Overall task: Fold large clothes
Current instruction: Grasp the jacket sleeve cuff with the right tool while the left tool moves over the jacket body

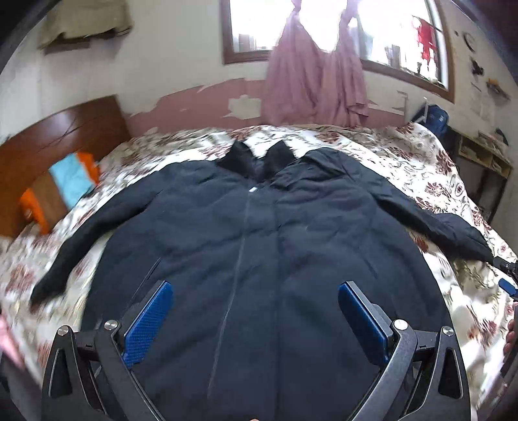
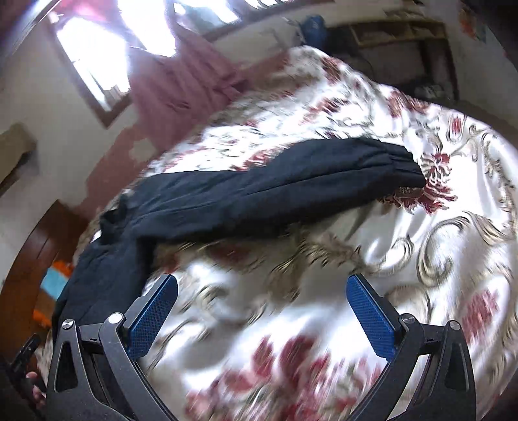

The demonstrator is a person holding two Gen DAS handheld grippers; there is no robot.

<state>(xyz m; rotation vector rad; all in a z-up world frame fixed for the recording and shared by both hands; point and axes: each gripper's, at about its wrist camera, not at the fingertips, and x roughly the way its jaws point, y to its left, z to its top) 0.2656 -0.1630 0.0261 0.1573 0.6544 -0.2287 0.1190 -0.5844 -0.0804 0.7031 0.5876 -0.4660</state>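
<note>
- Left wrist view: whole dark coat (image 1: 259, 246) flat on the floral bedspread (image 1: 404, 162), front up, collar toward the window (image 1: 323, 26), both sleeves spread out.
- Left gripper (image 1: 255, 320) over the coat's lower half, jaws wide apart, holding nothing.
- Right wrist view: only one sleeve (image 2: 275, 191) and an edge of the coat body; right gripper (image 2: 262, 311) over bare bedspread, jaws wide apart, empty.
- Coat hem cut off behind the left gripper; bedspread blurred in both views.

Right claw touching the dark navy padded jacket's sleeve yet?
Apart. The right wrist view shows the open right claw over bare floral bedspread, with the dark navy padded jacket's sleeve lying beyond its fingertips.
</note>
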